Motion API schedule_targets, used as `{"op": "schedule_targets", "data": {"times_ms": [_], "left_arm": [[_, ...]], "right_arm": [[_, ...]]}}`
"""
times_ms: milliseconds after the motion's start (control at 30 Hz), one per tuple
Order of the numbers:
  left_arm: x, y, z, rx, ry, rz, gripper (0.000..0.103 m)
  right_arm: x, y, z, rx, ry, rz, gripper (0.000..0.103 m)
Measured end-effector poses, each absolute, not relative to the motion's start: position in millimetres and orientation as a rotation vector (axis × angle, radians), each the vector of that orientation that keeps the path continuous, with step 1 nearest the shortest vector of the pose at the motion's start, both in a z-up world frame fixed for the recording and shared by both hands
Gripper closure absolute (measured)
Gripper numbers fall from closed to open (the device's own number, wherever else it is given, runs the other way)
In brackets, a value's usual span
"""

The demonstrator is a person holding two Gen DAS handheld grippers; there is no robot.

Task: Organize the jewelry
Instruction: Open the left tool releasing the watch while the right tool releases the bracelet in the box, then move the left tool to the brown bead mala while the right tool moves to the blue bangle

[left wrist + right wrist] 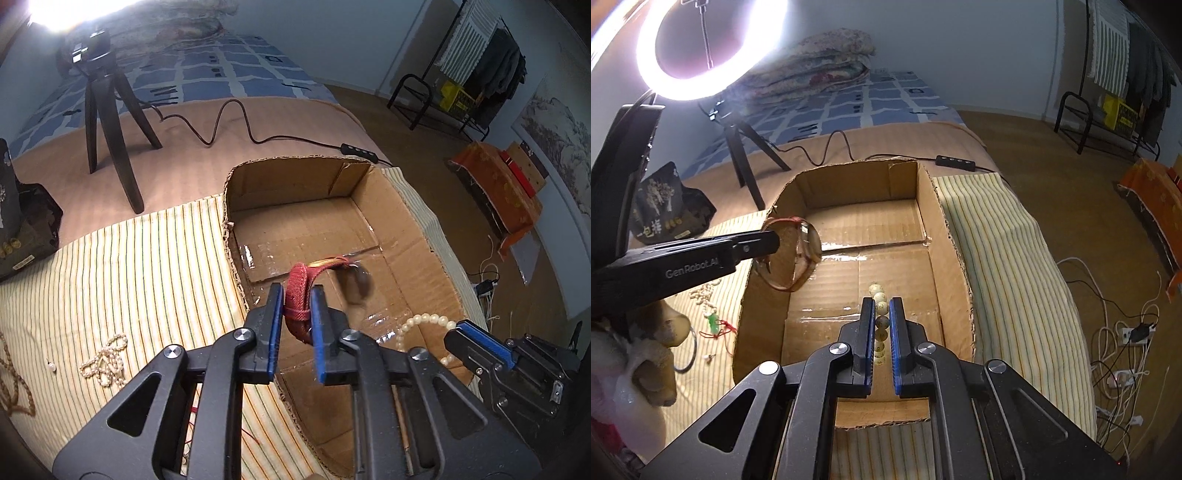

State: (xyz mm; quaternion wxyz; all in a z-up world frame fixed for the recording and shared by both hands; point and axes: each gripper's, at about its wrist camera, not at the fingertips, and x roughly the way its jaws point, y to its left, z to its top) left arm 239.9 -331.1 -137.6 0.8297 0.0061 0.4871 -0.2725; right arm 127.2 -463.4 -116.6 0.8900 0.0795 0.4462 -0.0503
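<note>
My left gripper (297, 291) is shut on the red strap of a wristwatch (301, 291) and holds it over the near left part of an open cardboard box (295, 184); the watch face is blurred. From the right wrist view the left gripper (772, 240) hangs the watch (798, 254) above the box's left wall. My right gripper (882, 306) is shut on a cream bead bracelet (881, 317) inside the box (938, 229). The right gripper (458, 332) and its bracelet (424, 321) show at the lower right of the left wrist view.
A striped cloth (129, 277) under the box carries a pearl necklace (105, 363), a brown bead string (14, 384) and a green pendant on red cord (714, 323). A tripod (107, 122), a lit ring light (713, 44), a cable and a dark bag (668, 206) stand behind.
</note>
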Motion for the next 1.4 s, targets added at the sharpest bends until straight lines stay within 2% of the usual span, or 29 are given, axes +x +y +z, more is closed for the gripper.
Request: {"op": "schedule_targets", "data": {"times_ms": [67,100,200,233,700,1100,1200,1333,1400], "left_arm": [[239,-332,-136,0.019,1.026,-0.573,0.057],[238,-331,-133,0.014,1.011,-0.571,0.055],[238,-331,-129,0.018,0.998,-0.568,0.054],[238,-330,-128,0.015,0.994,-0.568,0.054],[229,-314,-113,0.027,0.964,-0.556,0.054],[210,-269,-87,0.047,0.909,-0.508,0.054],[206,-251,-80,0.050,0.895,-0.488,0.054],[200,-224,-70,0.064,0.873,-0.463,0.043],[198,-209,-66,0.070,0.864,-0.449,0.043]], "right_arm": [[128,-464,-117,0.157,0.933,-0.117,0.095],[128,-464,-117,0.154,0.932,-0.120,0.088],[126,-463,-114,0.141,0.912,-0.131,0.043],[125,-462,-112,0.135,0.900,-0.139,0.037],[126,-453,-108,0.096,0.904,-0.155,0.036],[115,-449,-91,0.100,0.853,-0.162,0.036],[112,-445,-83,0.101,0.830,-0.155,0.030],[109,-436,-73,0.103,0.802,-0.135,0.027],[108,-432,-69,0.110,0.793,-0.121,0.027]]}}
